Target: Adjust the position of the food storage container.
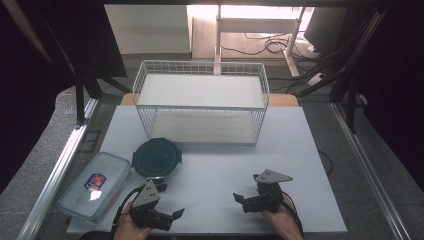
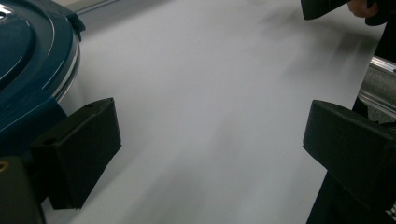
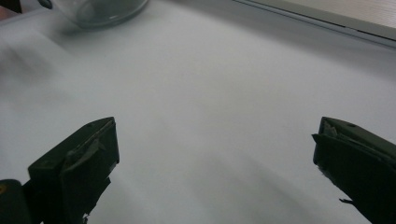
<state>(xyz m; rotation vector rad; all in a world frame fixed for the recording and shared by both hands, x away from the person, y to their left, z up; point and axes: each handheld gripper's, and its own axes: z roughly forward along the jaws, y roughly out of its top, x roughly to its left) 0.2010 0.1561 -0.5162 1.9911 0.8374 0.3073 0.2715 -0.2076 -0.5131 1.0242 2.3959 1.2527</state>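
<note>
Near the front edge of the white mat (image 1: pixel 210 170), my left gripper (image 1: pixel 172 219) stands open and points right, with nothing between its jaws. My right gripper (image 1: pixel 240 202) faces it, open and empty as well. A round container with a dark teal lid (image 1: pixel 156 157) sits just beyond my left hand. In the left gripper view that teal lid (image 2: pixel 28 60) lies left of the open left gripper (image 2: pixel 210 140). The right gripper view has the open right gripper (image 3: pixel 215 154) over bare mat, with the round container's clear wall (image 3: pixel 100 9) far off at the top left.
A white wire basket shelf (image 1: pixel 200 107) stands at the back middle of the mat. A clear rectangular box with a labelled lid (image 1: pixel 95 185) lies at the front left, partly off the mat. Metal rails (image 1: pixel 55 170) run along both table sides.
</note>
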